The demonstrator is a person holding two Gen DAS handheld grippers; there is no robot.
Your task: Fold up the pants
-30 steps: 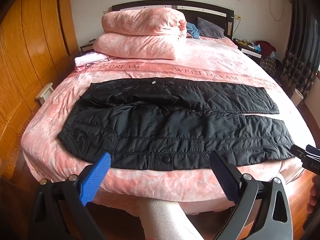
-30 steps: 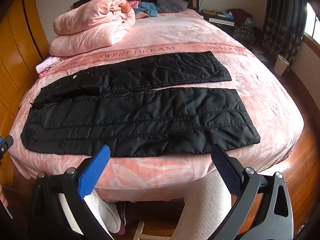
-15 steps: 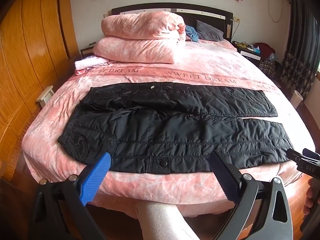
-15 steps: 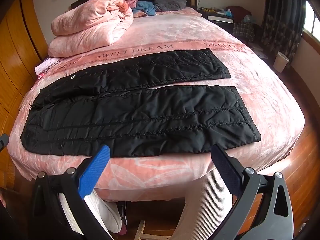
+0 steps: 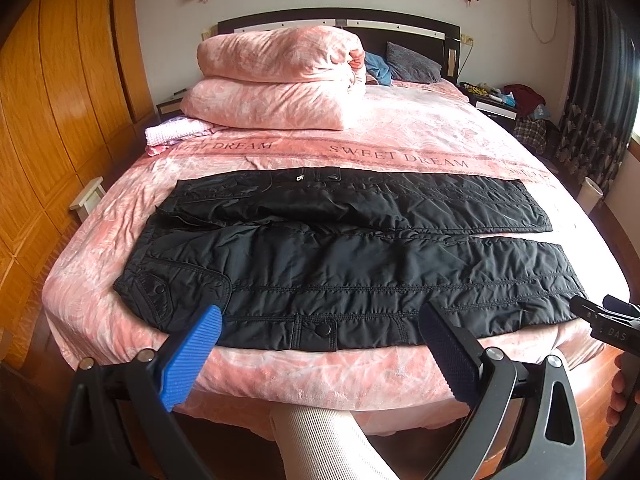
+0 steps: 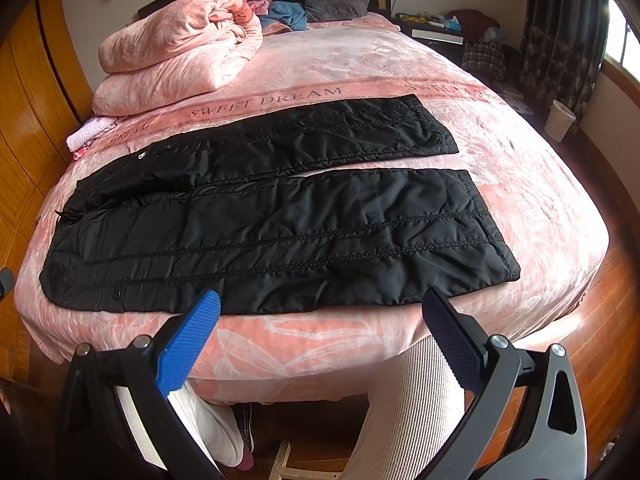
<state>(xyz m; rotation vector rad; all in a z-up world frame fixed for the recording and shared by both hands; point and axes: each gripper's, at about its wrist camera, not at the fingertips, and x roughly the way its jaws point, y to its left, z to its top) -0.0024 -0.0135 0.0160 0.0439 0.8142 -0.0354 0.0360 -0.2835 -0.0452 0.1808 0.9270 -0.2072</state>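
Folding not yet begun, by my reading: pants (image 5: pixel 352 264) lie flat and full length across the near edge of the bed (image 5: pixel 460 148), waistband to my left, both legs side by side with a slight gap at the cuffs. All folds remain. Left gripper (image 5: pixel 320 344) hovers off the bed edge, jaws spread wide, holding nothing. Right gripper (image 6: pixel 320 328) likewise spread and empty, short of the cloth.
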